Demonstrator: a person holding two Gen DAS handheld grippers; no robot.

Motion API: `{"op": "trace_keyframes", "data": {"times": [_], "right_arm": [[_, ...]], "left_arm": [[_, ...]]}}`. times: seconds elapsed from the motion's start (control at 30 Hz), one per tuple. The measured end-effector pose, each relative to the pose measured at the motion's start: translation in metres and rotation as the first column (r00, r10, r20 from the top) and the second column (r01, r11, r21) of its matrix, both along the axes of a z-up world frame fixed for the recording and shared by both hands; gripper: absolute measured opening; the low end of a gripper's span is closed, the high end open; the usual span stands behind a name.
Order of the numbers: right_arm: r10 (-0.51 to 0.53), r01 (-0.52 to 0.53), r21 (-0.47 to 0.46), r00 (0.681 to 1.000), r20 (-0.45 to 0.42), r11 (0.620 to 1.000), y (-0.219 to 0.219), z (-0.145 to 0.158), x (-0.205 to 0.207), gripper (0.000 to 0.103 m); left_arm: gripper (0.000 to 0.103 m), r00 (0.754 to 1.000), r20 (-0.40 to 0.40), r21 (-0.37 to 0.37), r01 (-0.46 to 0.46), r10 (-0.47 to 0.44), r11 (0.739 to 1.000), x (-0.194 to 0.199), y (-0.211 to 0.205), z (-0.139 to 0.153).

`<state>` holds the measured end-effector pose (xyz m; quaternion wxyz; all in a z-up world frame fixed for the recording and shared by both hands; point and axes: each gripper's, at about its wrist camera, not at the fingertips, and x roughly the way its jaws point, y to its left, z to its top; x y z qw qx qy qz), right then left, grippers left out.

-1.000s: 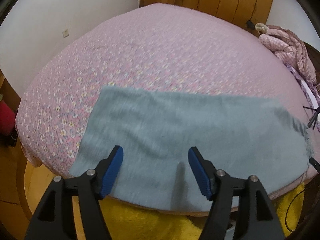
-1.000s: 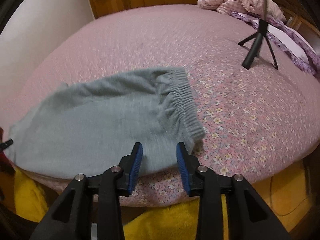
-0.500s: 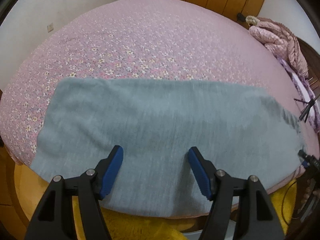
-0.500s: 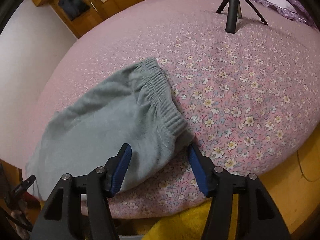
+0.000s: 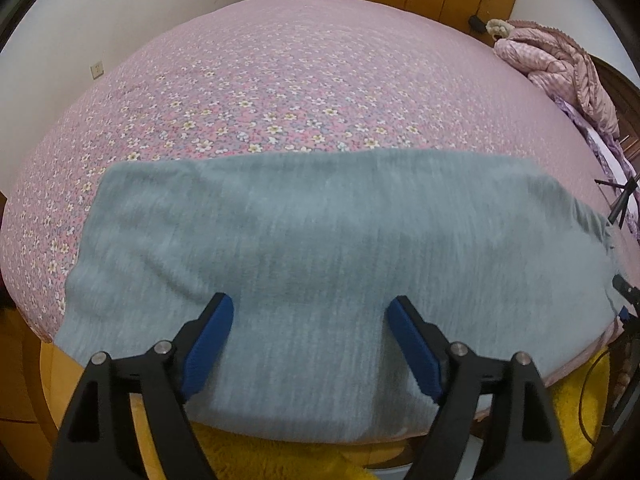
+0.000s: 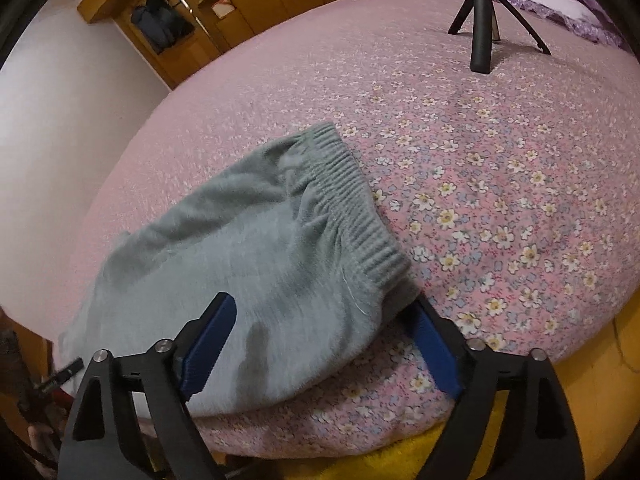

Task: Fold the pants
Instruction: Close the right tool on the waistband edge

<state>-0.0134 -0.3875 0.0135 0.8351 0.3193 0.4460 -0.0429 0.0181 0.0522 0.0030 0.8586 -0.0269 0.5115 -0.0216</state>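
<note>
Grey pants [image 5: 320, 264] lie flat along the near edge of the bed [image 5: 280, 80], waistband [image 6: 352, 200] at the right end. Both tools are released and their jaws are opening: left tool [image 5: 308, 344] over mid-leg fabric, right tool [image 6: 324, 340] straddling the near waistband corner, nothing clamped. Risks: right tool's pad [image 6: 436, 356] sits under the corner, so closing may pinch the floral sheet too or catch one layer only. Near hem overhangs the bed edge; a tug could slide the pants off.

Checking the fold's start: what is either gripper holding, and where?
Nothing is held. Both sets of jaws are opening over the grey pants, the right at the waistband corner.
</note>
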Motion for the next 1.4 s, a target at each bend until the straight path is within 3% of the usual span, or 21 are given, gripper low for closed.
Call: {"op": "trace_keyframes", "data": {"times": [0.23, 0.33, 0.57, 0.87, 1.0, 1.03, 1.17, 1.4], "right_arm": [[0.006, -0.006, -0.037, 1.0, 0.008, 0.999, 0.008, 0.003, -0.003, 0.085], [-0.028, 0.028, 0.01, 0.999, 0.037, 1.0, 0.004, 0.001, -0.01, 0.081], [-0.112, 0.102, 0.138, 0.991, 0.071, 0.985, -0.009, -0.005, -0.026, 0.049], [-0.137, 0.123, 0.205, 0.989, 0.056, 0.971, -0.018, -0.016, -0.019, 0.047], [-0.132, 0.118, 0.178, 0.989, 0.066, 0.977, -0.028, -0.014, -0.001, 0.043], [-0.125, 0.117, 0.139, 0.991, 0.05, 0.983, -0.027, -0.013, 0.0, 0.031], [-0.111, 0.1, 0.154, 0.992, 0.065, 0.983, -0.026, -0.008, 0.001, 0.019], [0.021, -0.018, -0.02, 0.983, 0.181, 1.0, 0.003, 0.05, 0.022, 0.018]], "left_arm": [[0.085, 1.0, -0.005, 0.012, -0.002, 0.002, 1.0, 0.0, -0.001, 0.0], [0.086, 1.0, -0.003, 0.013, -0.003, 0.003, 1.0, 0.0, -0.002, -0.001], [0.086, 1.0, -0.002, 0.017, -0.001, 0.001, 1.0, 0.001, -0.001, -0.002], [0.087, 1.0, -0.002, 0.02, -0.002, 0.002, 1.0, 0.002, 0.0, -0.002], [0.087, 1.0, -0.006, 0.012, -0.005, 0.005, 1.0, 0.002, 0.0, -0.002], [0.087, 1.0, -0.009, 0.007, -0.007, 0.007, 1.0, 0.002, 0.001, -0.001], [0.086, 1.0, -0.014, -0.022, -0.022, 0.022, 1.0, 0.001, 0.007, 0.004], [0.086, 0.997, 0.016, -0.034, -0.078, 0.078, 0.996, -0.005, 0.028, 0.02]]}}
